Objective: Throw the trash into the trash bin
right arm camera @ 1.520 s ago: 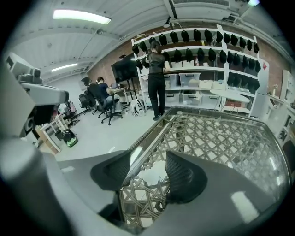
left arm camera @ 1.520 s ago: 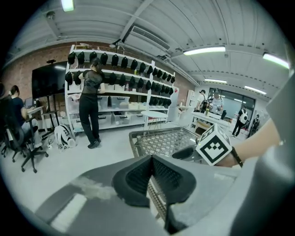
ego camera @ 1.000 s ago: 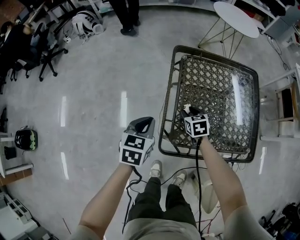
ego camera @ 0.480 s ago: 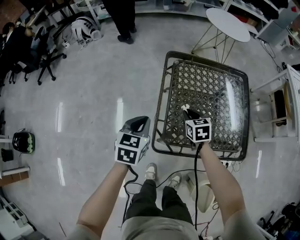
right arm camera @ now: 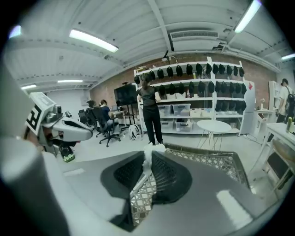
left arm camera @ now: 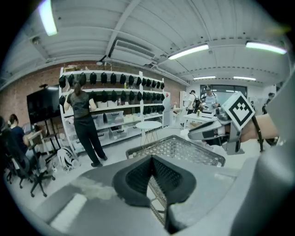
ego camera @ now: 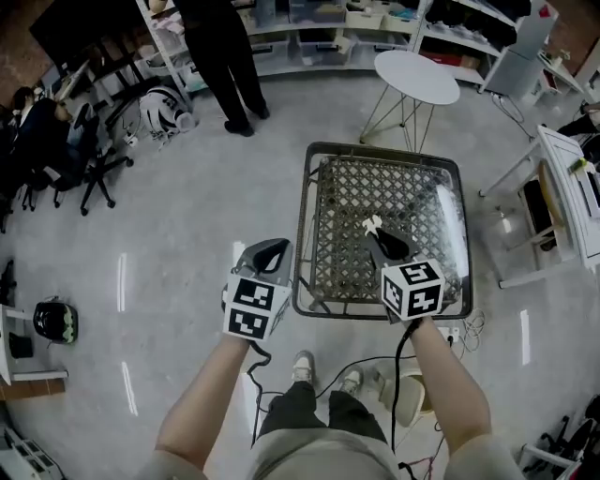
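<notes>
A small white crumpled scrap [ego camera: 371,224] is pinched at the tips of my right gripper [ego camera: 378,234], which is shut on it and held above the lattice-topped table [ego camera: 307,234]. In the right gripper view the scrap [right arm camera: 150,151] sticks up between the dark pads [right arm camera: 166,175]. My left gripper [ego camera: 270,249] hangs to the left of the table's near corner, shut, with nothing in it; its pads [left arm camera: 138,177] meet at the tip. I cannot pick out a trash bin with certainty.
A round white side table [ego camera: 417,75] stands beyond the lattice table. A person in black [ego camera: 216,56] stands by the shelves [ego camera: 319,28] at the back. Office chairs [ego camera: 84,141] are at the far left. Cables and a pale object [ego camera: 412,398] lie by my feet.
Both grippers have risen away from the table top, the right one more, and it has carried the white scrap up with it. The head view now takes in more of the room.
</notes>
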